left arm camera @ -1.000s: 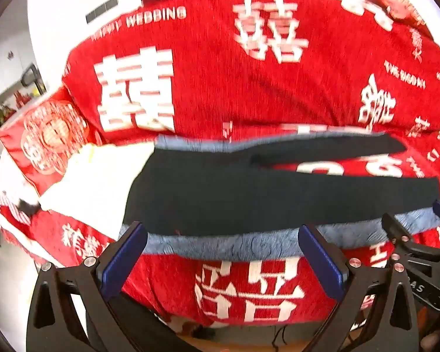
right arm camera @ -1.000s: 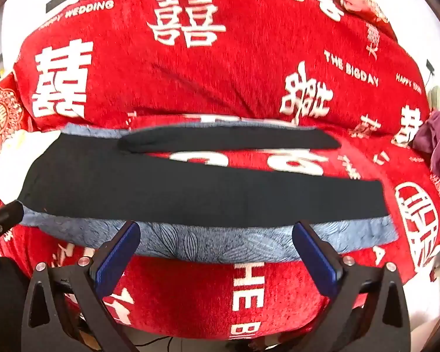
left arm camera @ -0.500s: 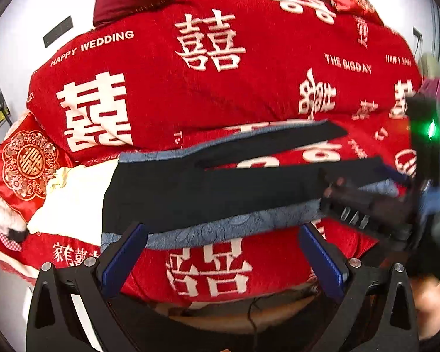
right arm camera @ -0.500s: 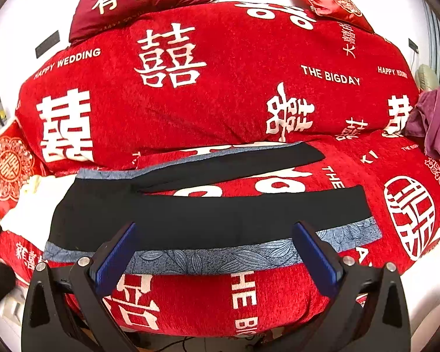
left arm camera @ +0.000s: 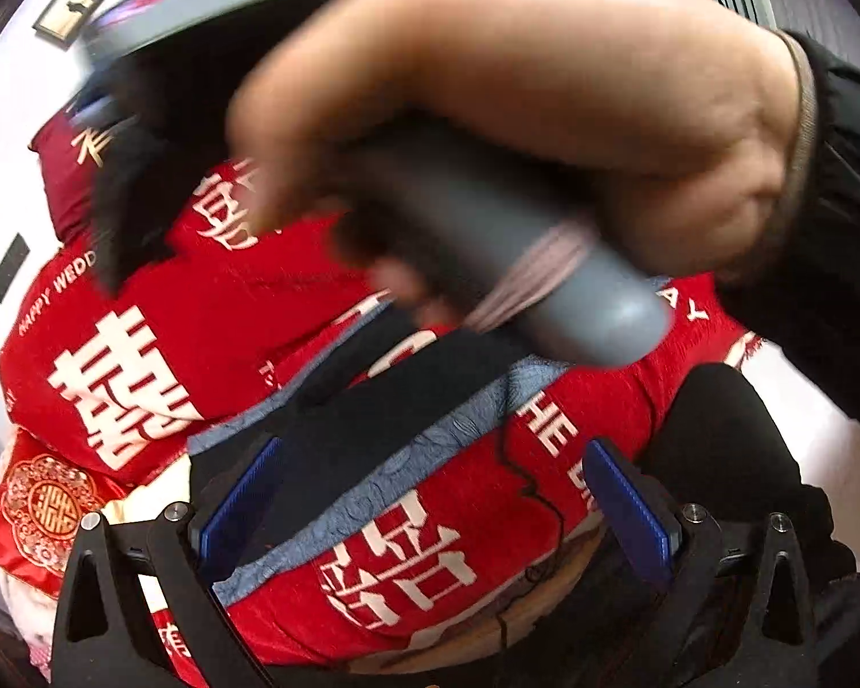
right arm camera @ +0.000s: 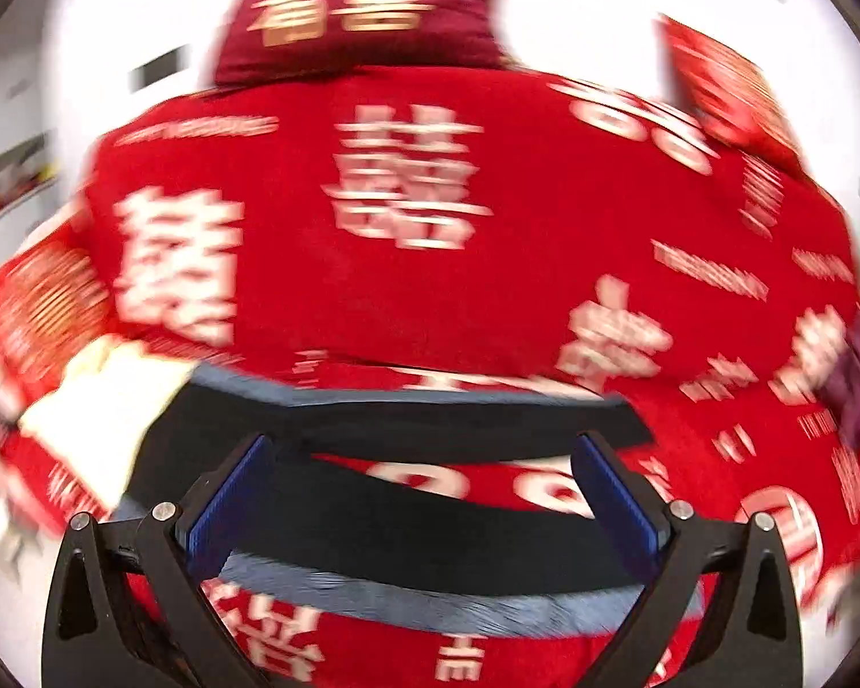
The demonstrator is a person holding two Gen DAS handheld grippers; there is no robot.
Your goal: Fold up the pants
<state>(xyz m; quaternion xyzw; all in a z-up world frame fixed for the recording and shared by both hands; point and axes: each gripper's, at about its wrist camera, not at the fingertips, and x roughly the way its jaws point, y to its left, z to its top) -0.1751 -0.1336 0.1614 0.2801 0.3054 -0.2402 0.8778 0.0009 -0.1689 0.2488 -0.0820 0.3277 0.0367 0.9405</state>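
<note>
Pants point(right arm camera: 407, 522) lay flat on the bed point(right arm camera: 487, 286); both hand-held grippers point(left arm camera: 436, 510) point(right arm camera: 418, 504) hovered spread above them, empty.

Red bedspread point(right arm camera: 544, 286) w/ white characters; maroon pillow point(right arm camera: 367, 11) behind

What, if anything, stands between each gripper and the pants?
Left gripper: the person's hand, holding a grey handle, hangs ahead of it and hides the far part of the pants. Right gripper: nothing visible blocks the pants.
</note>
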